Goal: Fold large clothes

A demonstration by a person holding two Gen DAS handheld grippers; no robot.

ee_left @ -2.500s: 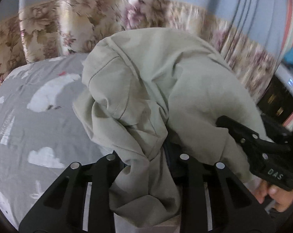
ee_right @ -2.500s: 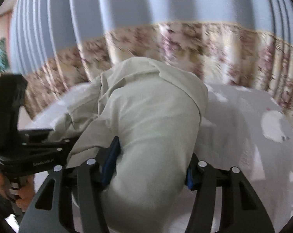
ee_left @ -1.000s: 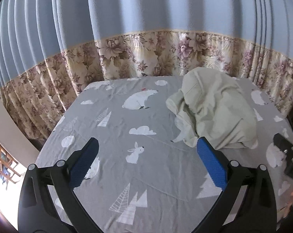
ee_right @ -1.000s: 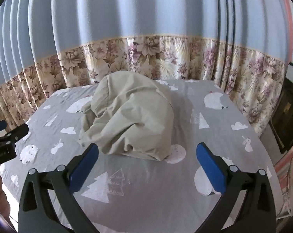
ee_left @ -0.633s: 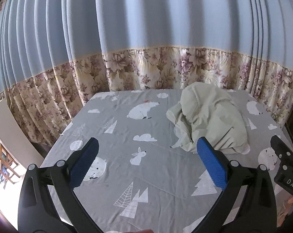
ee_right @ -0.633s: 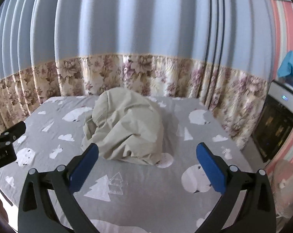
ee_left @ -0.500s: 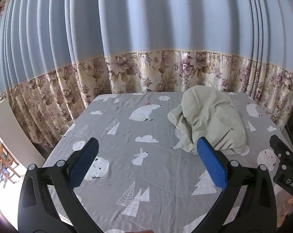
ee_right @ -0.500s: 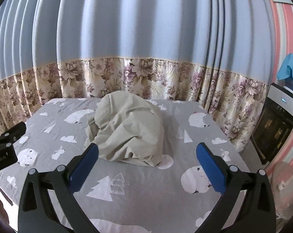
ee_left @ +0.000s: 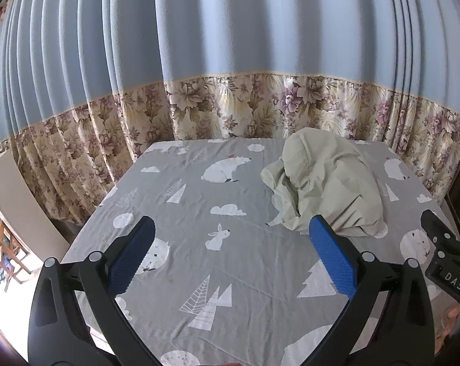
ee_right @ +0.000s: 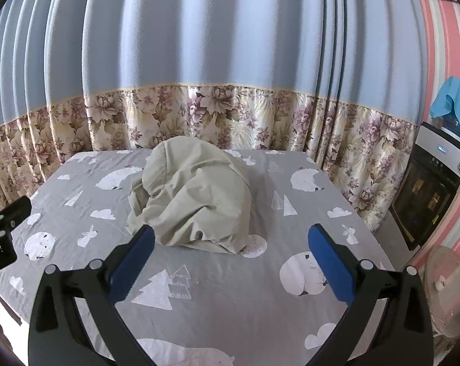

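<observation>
While the crumpled garment (ee_right: 193,201) lies on the bed (ee_right: 217,286), both grippers hover level, fingers (ee_left: 332,251) spread, empty.

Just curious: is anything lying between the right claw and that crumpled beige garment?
No: only printed grey sheet lies between the right gripper and the garment, per the right wrist view.

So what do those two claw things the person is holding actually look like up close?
Both look alike. The left gripper and the right gripper are matte black plastic frames with open cut-outs, round silver bolt heads at the joints, and two fingers faced with textured blue pads. The right one, seen from the left camera, carries white letters "DAS" on its black body. No cables show.
</observation>
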